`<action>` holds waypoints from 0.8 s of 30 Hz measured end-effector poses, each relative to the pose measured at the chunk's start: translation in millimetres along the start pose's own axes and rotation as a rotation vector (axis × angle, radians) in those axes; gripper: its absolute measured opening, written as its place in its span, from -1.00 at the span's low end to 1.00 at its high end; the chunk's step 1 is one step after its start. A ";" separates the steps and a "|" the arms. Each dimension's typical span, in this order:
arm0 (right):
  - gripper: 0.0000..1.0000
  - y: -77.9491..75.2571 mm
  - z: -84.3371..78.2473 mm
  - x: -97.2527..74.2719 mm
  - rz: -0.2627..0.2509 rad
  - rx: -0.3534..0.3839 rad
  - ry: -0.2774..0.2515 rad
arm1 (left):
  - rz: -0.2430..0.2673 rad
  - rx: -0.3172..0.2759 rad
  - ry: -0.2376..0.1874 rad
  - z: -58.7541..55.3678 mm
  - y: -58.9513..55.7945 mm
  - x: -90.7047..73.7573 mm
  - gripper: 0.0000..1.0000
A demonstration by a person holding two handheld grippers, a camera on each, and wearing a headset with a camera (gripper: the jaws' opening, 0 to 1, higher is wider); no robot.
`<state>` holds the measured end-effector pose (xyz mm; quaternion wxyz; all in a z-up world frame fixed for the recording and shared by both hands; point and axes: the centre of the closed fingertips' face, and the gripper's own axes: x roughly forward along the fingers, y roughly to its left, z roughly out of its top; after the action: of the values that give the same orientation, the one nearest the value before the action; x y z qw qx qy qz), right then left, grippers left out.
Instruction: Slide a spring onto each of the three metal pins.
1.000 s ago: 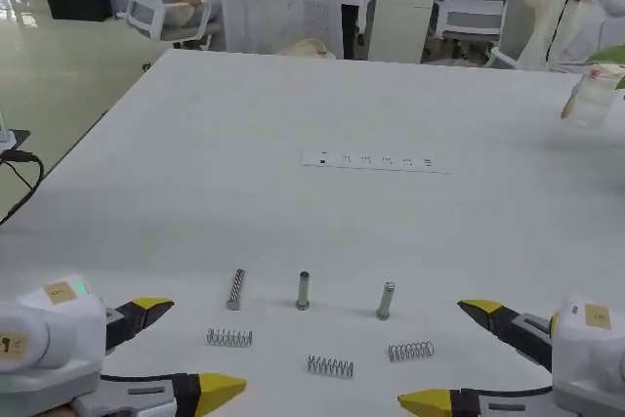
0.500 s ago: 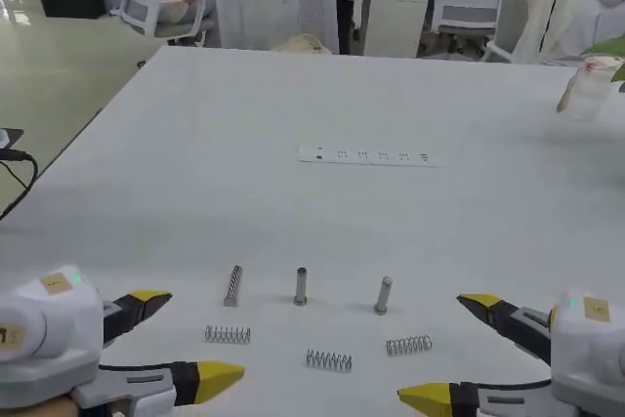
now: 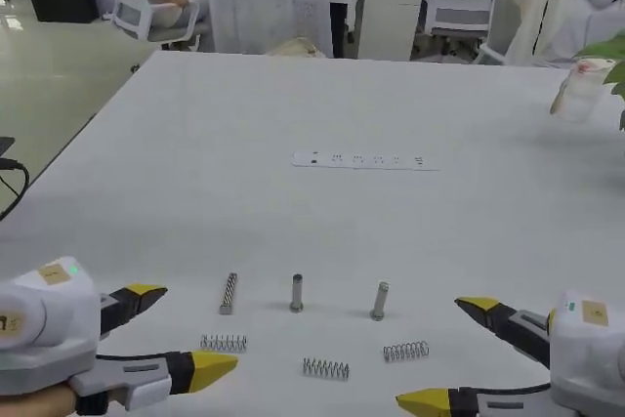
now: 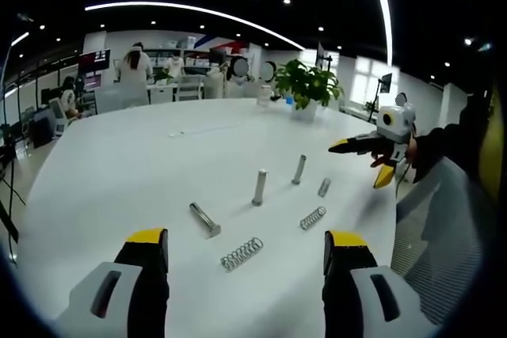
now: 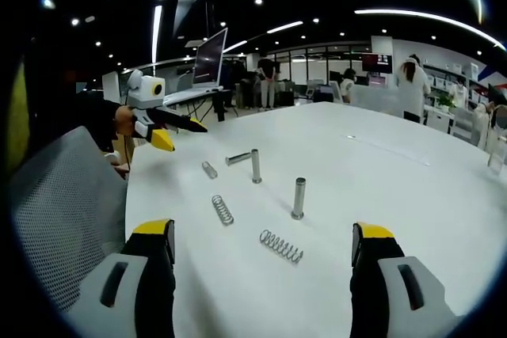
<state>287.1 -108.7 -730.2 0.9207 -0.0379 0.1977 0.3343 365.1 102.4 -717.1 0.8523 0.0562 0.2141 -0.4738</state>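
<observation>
In the head view, you hold the left gripper (image 3: 181,331) and right gripper (image 3: 451,354) spread wide and empty, flanking three springs (image 3: 325,368) that lie loose before the pins (image 3: 297,293). No spring is threaded yet. In the left gripper view, the leftmost pin (image 4: 204,218) lies flat on the table. In the right gripper view, the near spring (image 5: 281,245) sits just ahead, so you probably pinch that one first.

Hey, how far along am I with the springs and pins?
Nothing looks done: the left spring, middle spring and right spring lie loose on the table, none on a pin. Nothing in hand: left claw and right claw are open, empty. To do: all three; the left pin lies flat, middle pin and right pin stand.
</observation>
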 end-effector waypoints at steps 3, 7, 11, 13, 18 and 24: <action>0.83 0.5 -1.0 -0.2 0.001 0.000 0.005 | 0.000 0.007 -0.001 5.3 6.0 4.5 0.53; 0.83 0.6 -0.7 -0.3 0.001 -0.001 0.005 | 0.005 0.016 0.008 11.4 12.5 12.6 0.49; 0.83 0.1 -0.1 -0.7 -0.001 -0.001 0.001 | 0.012 0.015 0.013 17.0 19.2 19.4 0.47; 0.83 -0.7 -0.5 -1.0 -0.002 0.000 0.001 | 0.017 0.022 0.023 18.5 22.6 23.4 0.44; 0.83 -0.7 -0.8 -1.2 -0.004 0.001 0.001 | 0.025 0.031 0.046 19.6 30.0 34.7 0.42; 0.83 0.1 -0.3 -0.9 -0.003 -0.003 0.002 | 0.037 0.042 0.087 18.4 39.2 49.0 0.32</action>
<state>286.3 -109.2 -730.1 0.9209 -0.0399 0.1982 0.3332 426.0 79.8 -725.2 0.8494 0.0985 0.2398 -0.4597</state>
